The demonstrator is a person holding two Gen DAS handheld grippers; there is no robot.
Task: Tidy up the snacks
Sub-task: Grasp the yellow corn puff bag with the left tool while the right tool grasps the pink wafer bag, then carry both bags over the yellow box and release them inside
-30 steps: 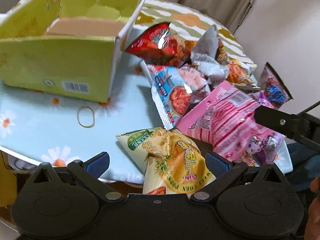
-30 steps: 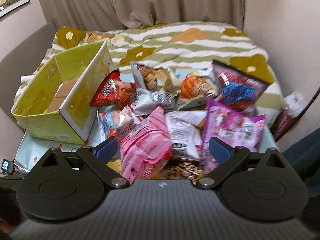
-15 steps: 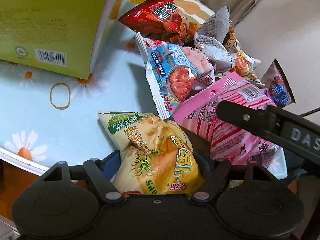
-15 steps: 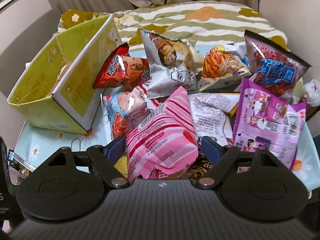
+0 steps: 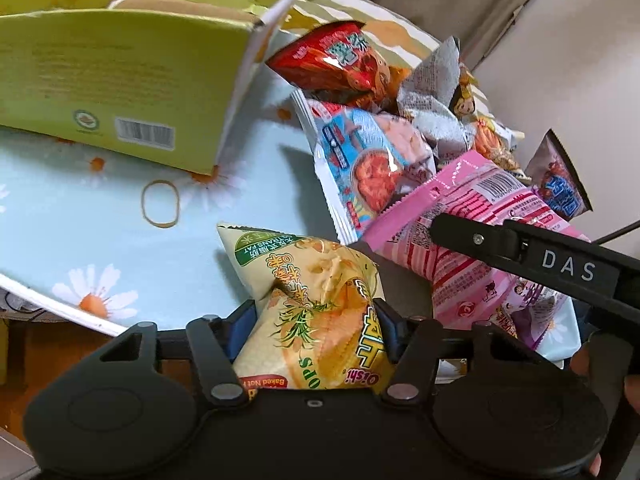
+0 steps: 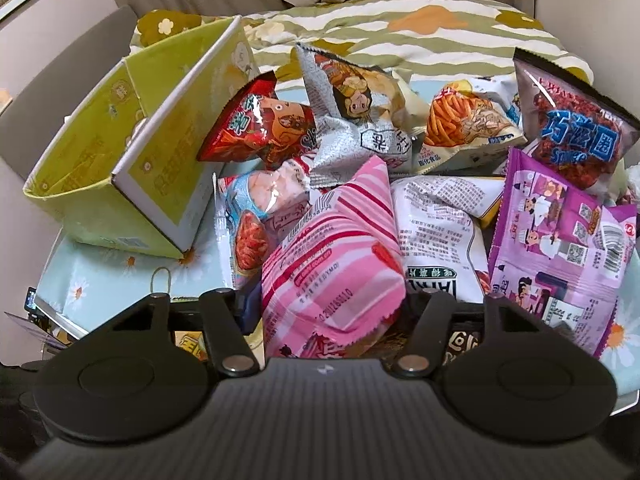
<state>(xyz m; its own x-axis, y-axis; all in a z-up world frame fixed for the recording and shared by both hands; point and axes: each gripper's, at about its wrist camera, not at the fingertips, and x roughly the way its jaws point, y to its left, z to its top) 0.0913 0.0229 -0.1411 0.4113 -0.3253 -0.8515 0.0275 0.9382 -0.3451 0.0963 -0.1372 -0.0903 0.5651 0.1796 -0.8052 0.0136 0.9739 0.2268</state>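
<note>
My left claw [image 5: 314, 330] is clamped on the puffy yellow foil corn-pops bag [image 5: 316, 312] at the table's near edge. My right claw [image 6: 326, 308] pinches the pink striped plastic snack pouch [image 6: 332, 256], apparently lifted slightly. Both sit right of 1 open yellow-green cardboard box [image 6: 120, 184].

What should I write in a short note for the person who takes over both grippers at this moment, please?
Left gripper: shut on the yellow corn pops bag, at the table's near edge.
Right gripper: shut on the pink striped bag, at the front of the pile.
The green box stands open to the left of the pile; no snack shows inside it.
Done: two bags gripped, nothing sorted yet.
Left: probably put both bags into the box, then the red bag, silver bag, purple bag and the others. A rubber band lies on the tablecloth.
</note>
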